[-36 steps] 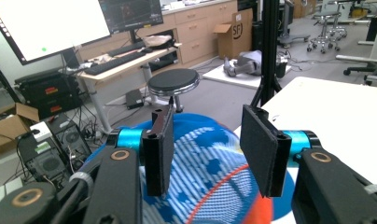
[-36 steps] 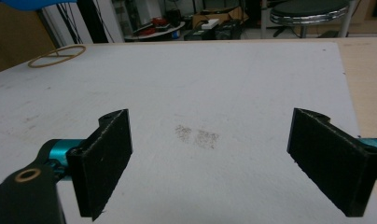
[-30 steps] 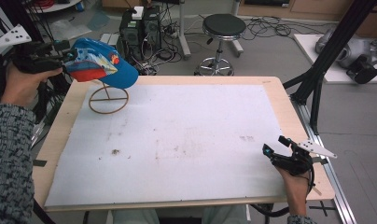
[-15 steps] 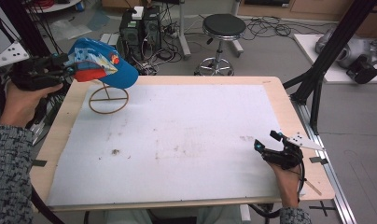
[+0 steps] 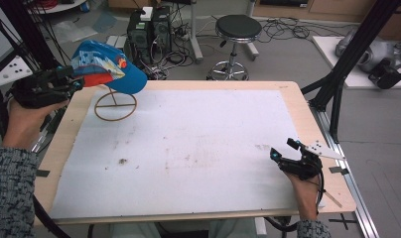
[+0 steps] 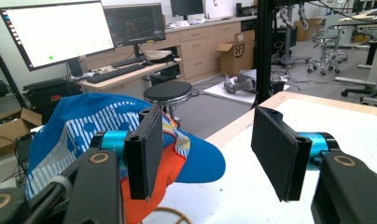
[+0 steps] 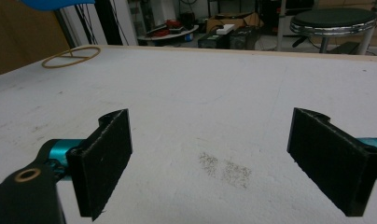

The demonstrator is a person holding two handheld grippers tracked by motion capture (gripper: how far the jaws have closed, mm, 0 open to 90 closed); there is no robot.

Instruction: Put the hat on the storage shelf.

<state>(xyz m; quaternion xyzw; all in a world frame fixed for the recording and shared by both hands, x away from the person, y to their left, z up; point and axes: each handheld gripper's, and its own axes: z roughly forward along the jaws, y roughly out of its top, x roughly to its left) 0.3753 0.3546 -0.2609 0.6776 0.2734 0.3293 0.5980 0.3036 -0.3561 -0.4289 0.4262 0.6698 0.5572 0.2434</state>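
Observation:
A blue cap [image 5: 106, 69] with white stripes and an orange underside rests on a thin wire stand whose ring base [image 5: 115, 106] lies on the table's far left corner. My left gripper [image 5: 75, 82] hovers just left of the cap, off the table's left edge, and is open. In the left gripper view the cap [image 6: 79, 130] lies behind the left jaw, with nothing between the jaws of my left gripper [image 6: 205, 149]. My right gripper [image 5: 282, 148] rests low over the white table surface [image 5: 198, 148] at the near right. It is open and empty [image 7: 210, 158]. The ring base [image 7: 71, 56] shows far off.
The table has a wooden rim [image 5: 300, 99]. A black frame post [image 5: 347, 64] rises at its right side. Behind the table stand a round stool [image 5: 238, 29] and computer towers [image 5: 149, 29] among cables. A lit monitor [image 6: 56, 32] stands on a desk beyond.
My left gripper has drawn back toward the person, away from the cap, which stays on its stand. My right gripper has slid a little to the left over the table.

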